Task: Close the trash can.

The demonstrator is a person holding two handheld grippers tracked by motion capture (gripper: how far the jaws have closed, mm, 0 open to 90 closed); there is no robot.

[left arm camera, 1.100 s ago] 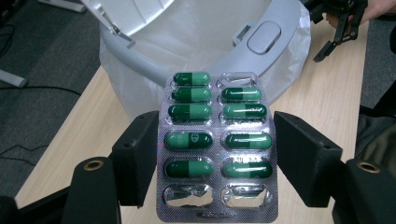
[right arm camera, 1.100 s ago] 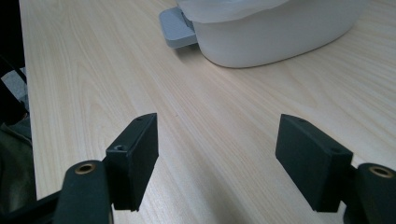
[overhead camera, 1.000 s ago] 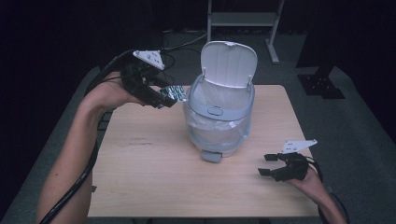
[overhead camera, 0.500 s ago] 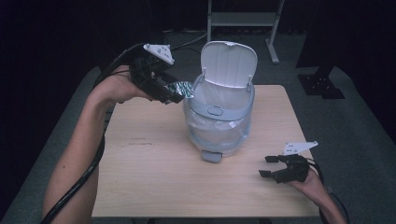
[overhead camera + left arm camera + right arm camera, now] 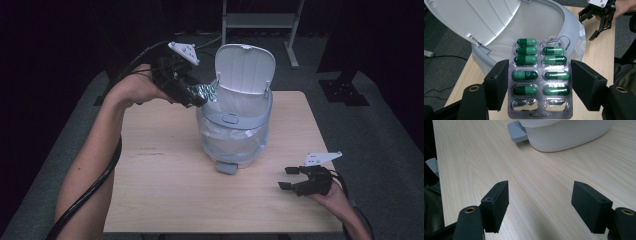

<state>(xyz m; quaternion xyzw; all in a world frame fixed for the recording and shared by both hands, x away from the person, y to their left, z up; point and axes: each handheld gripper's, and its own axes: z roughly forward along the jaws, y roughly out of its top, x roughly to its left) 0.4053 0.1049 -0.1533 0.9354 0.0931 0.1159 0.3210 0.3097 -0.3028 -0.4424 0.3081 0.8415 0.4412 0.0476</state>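
- High view: the left gripper [image 5: 192,95] is raised beside the bin [image 5: 235,125], and its own body covers most of the blister pack [image 5: 205,92], of which just a silver-green corner sticks out toward the bin's rim.
- Left gripper view: the blister pack [image 5: 540,78] sits between the two black jaws, which are clamped on its side edges; its lower edge is cut off at the bottom of the frame.
- Nine green capsules are in their pockets, while the two pockets nearest the claw are torn-open foil; any print on the foil is too small to read.
- Beyond the jaws, the pack's far end reaches over the bin's open mouth [image 5: 564,22], with the raised lid [image 5: 471,17] up to the left; the white liner hides the bin's inside.
- Right gripper view: the right gripper [image 5: 540,205] has its jaws wide apart, with nothing between them, low over the table [image 5: 474,157]; ahead of the jaws is the bin's grey pedal [image 5: 517,131], with the bin's top cut off.
- The table is pale wood grain; around it lies grey carpet [image 5: 380,130], a metal rack [image 5: 260,20] stands behind, and the room beyond is too dark to make out.
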